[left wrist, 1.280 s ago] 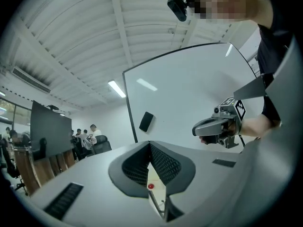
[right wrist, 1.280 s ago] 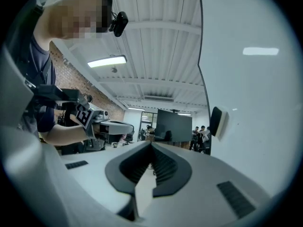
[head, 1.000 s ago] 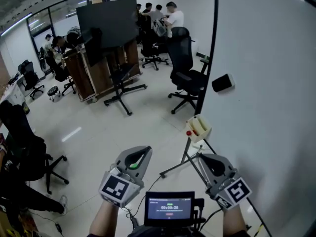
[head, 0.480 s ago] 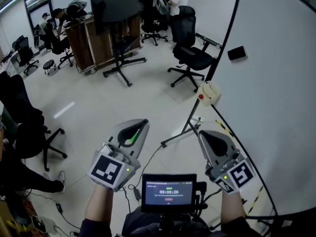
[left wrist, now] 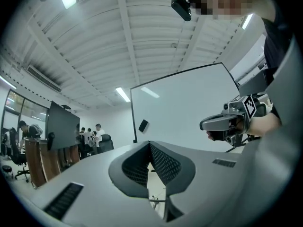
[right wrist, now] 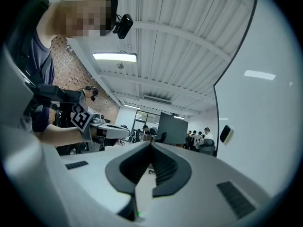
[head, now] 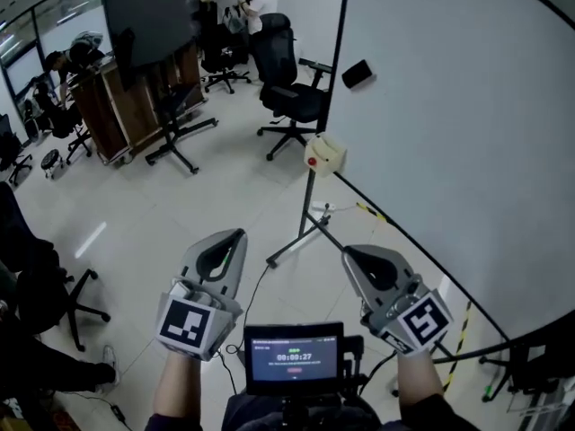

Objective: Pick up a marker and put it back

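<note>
A large whiteboard [head: 449,133] on a wheeled stand fills the right of the head view. A small beige holder box [head: 327,152] with a red spot on its side hangs at the board's lower left corner. A black eraser [head: 358,73] sticks to the board. I cannot make out a marker. My left gripper [head: 235,234] and right gripper [head: 349,251] are held level side by side over the floor, short of the board, both shut and empty. The left gripper view shows its own tips [left wrist: 149,143] together; in the right gripper view its tips [right wrist: 151,144] also meet.
The board's stand legs [head: 292,241] and a cable lie on the floor ahead. Black office chairs [head: 292,97], a dark screen on a stand [head: 148,16], a wooden cabinet [head: 108,106] and several people stand at the back. A small display [head: 294,357] sits between my hands.
The whole view has swung: the whiteboard, holder box and eraser have shifted left in the picture and the board now fills more of it. Both grippers stayed shut and side by side.
</note>
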